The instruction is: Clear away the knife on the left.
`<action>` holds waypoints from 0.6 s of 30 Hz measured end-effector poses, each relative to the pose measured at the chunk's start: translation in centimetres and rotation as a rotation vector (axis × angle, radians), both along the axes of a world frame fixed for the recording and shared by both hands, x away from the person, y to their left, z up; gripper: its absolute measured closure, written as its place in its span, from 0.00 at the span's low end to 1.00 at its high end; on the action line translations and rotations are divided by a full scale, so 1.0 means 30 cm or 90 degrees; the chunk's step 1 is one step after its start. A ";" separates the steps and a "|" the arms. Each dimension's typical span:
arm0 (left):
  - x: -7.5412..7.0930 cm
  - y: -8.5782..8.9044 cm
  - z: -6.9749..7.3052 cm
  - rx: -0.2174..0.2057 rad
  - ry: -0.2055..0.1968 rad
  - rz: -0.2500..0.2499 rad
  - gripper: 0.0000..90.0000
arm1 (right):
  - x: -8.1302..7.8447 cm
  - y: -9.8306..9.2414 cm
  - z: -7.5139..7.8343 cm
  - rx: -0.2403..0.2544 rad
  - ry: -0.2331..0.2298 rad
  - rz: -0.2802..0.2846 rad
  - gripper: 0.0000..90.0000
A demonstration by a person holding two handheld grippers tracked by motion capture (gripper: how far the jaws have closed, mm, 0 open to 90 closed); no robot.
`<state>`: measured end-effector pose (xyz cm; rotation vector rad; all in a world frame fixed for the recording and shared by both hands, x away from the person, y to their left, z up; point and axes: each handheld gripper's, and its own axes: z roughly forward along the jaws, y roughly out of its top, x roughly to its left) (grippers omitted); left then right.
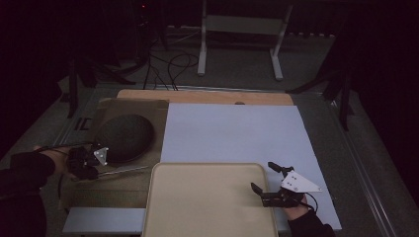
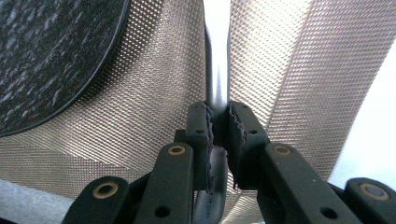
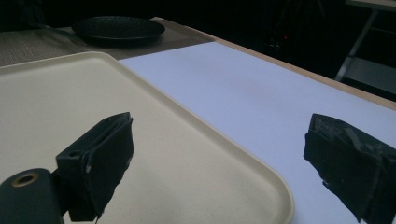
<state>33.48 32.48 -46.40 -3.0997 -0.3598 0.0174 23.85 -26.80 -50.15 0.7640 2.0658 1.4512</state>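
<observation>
My left gripper (image 1: 94, 166) is at the left of the table, shut on the handle of a thin metal utensil (image 1: 126, 170) that points right over a brown woven placemat (image 1: 116, 190). In the left gripper view the pads (image 2: 240, 133) clamp the grey handle (image 2: 216, 88); which utensil it is I cannot tell. A black plate (image 1: 123, 137) lies on the mat just beyond it. My right gripper (image 1: 263, 177) is open over the right edge of a cream tray (image 1: 207, 202), nothing between its jaws (image 3: 229, 158).
A pale sheet (image 1: 232, 133) covers the middle and right of the wooden table. The tray (image 3: 154, 140) sits at the near edge, the plate (image 3: 116, 28) far left of it. Cables and a white stand (image 1: 242, 29) are on the floor behind.
</observation>
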 end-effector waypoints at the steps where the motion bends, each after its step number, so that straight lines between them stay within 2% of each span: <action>1: -0.004 -0.002 0.006 -0.003 0.000 -0.003 0.89 | 0.000 0.000 0.000 -0.001 -0.001 0.000 0.09; 7: -0.020 -0.019 0.047 -0.022 -0.004 0.014 0.89 | -0.001 0.000 0.001 0.000 -0.001 -0.002 0.09; 8: -0.024 -0.027 0.060 -0.026 -0.013 0.032 0.89 | 0.000 0.000 0.001 0.002 -0.001 -0.003 0.09; 10: -0.029 -0.037 0.073 -0.035 -0.017 0.049 0.89 | 0.001 -0.002 0.000 0.001 -0.001 -0.004 0.09; 12: -0.032 -0.046 0.084 -0.039 -0.012 0.066 0.89 | 0.001 -0.003 0.000 0.004 0.000 -0.006 0.09; 13: -0.032 -0.052 0.091 -0.044 -0.009 0.084 0.89 | 0.001 -0.003 0.000 0.003 -0.001 -0.005 0.09; 18: -0.038 -0.067 0.117 -0.070 -0.010 0.110 0.89 | 0.000 -0.002 0.001 0.004 -0.001 -0.006 0.09</action>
